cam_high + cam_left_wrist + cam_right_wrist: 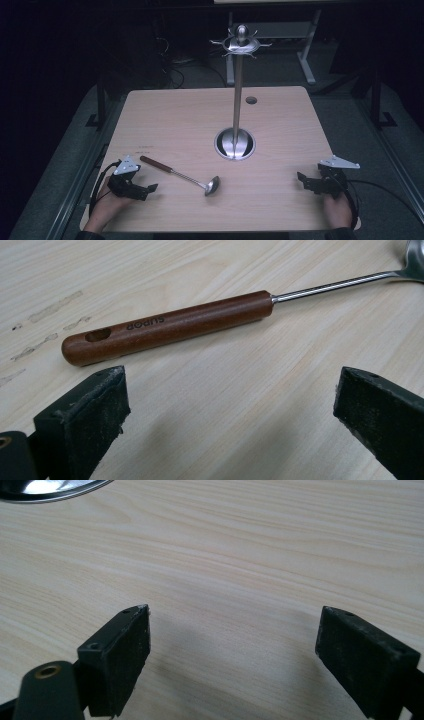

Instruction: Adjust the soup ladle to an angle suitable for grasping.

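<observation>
In the left gripper view the ladle (pixel 170 326) runs out past the top right corner, so just a sliver of its bowl shows there. The left claw (pixel 227 400) is cut by the bottom edge, its jaws showing as tips alone. In the right gripper view the stand's round base (pixel 50 489) is clipped by the top edge. In the high view the room behind the tabletop (pixel 165 125) is too dark to read, and the hooks on the stand's top (pixel 241 44) are too small to count
</observation>
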`<state>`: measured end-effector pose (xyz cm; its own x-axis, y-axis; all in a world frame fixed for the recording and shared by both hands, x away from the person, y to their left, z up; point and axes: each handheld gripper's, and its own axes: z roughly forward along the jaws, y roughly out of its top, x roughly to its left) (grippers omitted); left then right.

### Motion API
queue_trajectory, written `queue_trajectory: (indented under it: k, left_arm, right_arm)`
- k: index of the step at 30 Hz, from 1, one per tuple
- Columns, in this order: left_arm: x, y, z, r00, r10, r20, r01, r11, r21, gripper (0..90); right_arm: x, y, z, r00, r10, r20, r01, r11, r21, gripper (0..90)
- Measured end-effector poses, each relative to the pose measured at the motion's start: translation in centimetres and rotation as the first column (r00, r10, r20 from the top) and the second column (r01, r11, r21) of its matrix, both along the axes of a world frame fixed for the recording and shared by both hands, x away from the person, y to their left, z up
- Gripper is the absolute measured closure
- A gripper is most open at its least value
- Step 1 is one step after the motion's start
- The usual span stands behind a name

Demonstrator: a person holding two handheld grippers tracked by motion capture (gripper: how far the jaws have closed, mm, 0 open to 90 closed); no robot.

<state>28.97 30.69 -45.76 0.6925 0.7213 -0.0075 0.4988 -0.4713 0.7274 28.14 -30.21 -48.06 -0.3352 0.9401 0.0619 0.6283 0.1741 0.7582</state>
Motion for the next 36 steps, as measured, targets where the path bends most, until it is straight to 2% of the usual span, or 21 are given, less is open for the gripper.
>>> queue_trajectory:
  k: [2,6,7,9,11,15,16,18,19,20,24,25,27,30,33,36]
  left_arm:
    - [0.0,-0.1,0.1,0.9999,-0.013,0.006,0.013,0.9998,0.014,1.0]
    - [0.0,-0.4,0.6,0.9997,-0.019,0.013,0.019,0.9998,-0.002,5.7]
    - [0.0,-0.6,0.8,0.9999,-0.008,0.008,0.008,0.9999,-0.014,5.7]
    - [0.1,-0.6,0.9,0.9998,-0.016,0.012,0.016,0.9998,-0.006,6.5]
    - [0.2,-0.9,1.2,0.9998,-0.018,0.007,0.018,0.9994,-0.029,9.8]
    - [0.3,-1.5,1.4,0.9996,-0.028,0.009,0.028,0.9987,-0.043,14.1]
    - [0.4,-1.5,1.4,0.9991,-0.041,0.009,0.042,0.9988,-0.025,14.2]
    - [0.5,-1.8,1.6,0.9990,-0.042,0.012,0.042,0.9985,-0.036,15.7]
    - [0.5,-1.8,1.6,0.9990,-0.042,0.012,0.042,0.9985,-0.036,18.7]
    - [0.6,-2.2,1.9,0.9991,-0.039,0.014,0.039,0.9977,-0.055,21.3]
    - [0.9,-2.8,2.4,0.9989,-0.038,0.029,0.040,0.9970,-0.067,25.5]
    - [1.1,-3.2,2.7,0.9984,-0.047,0.032,0.049,0.9962,-0.073,30.6]
    - [1.2,-3.6,2.9,0.9980,-0.050,0.038,0.053,0.9963,-0.068,32.1]
    - [1.4,-4.1,3.1,0.9980,-0.055,0.031,0.057,0.9948,-0.084,35.1]
    - [1.6,-5.1,3.4,0.9973,-0.067,0.032,0.069,0.9932,-0.094,42.1]
    - [1.8,-5.9,3.7,0.9955,-0.091,0.024,0.093,0.9910,-0.096,53.2]
  right_arm:
    - [0.0,0.0,0.0,1.0000,0.003,-0.002,-0.003,1.000,0.000,13.6]
    - [0.0,0.0,0.0,1.0000,-0.002,-0.001,0.002,1.000,-0.002,13.6]
    - [0.0,0.0,0.0,1.0000,-0.004,-0.003,0.004,1.000,0.000,13.6]
    - [0.0,-0.1,0.0,1.0000,-0.004,-0.008,0.004,1.000,0.008,13.6]
    - [0.0,-0.1,0.0,0.9999,-0.004,-0.011,0.004,1.000,0.009,13.6]
    - [0.0,0.0,0.0,1.0000,0.001,-0.005,-0.001,1.000,0.001,13.6]
    - [0.1,0.0,0.0,0.9999,0.004,-0.010,-0.004,1.000,0.001,13.6]
    - [0.1,0.0,0.0,0.9999,0.001,-0.010,-0.001,1.000,-0.002,13.6]
    - [0.1,0.0,0.0,0.9999,0.001,-0.010,-0.001,1.000,-0.002,13.6]
    - [0.0,0.0,0.0,1.0000,-0.003,-0.002,0.003,1.000,-0.005,13.6]
    - [0.1,0.0,0.0,1.0000,-0.003,-0.009,0.003,1.000,-0.007,13.6]
    - [0.1,0.1,0.0,1.0000,-0.004,-0.008,0.004,1.000,-0.012,13.6]
    - [0.0,0.1,0.0,1.0000,-0.004,-0.007,0.004,1.000,-0.013,13.6]
    - [0.0,0.1,0.0,1.0000,-0.006,-0.006,0.006,1.000,-0.013,13.6]
    - [0.0,0.1,0.0,1.0000,-0.006,-0.007,0.006,1.000,-0.015,13.6]
    - [0.0,0.2,0.0,1.0000,-0.006,-0.006,0.006,1.000,-0.019,13.6]
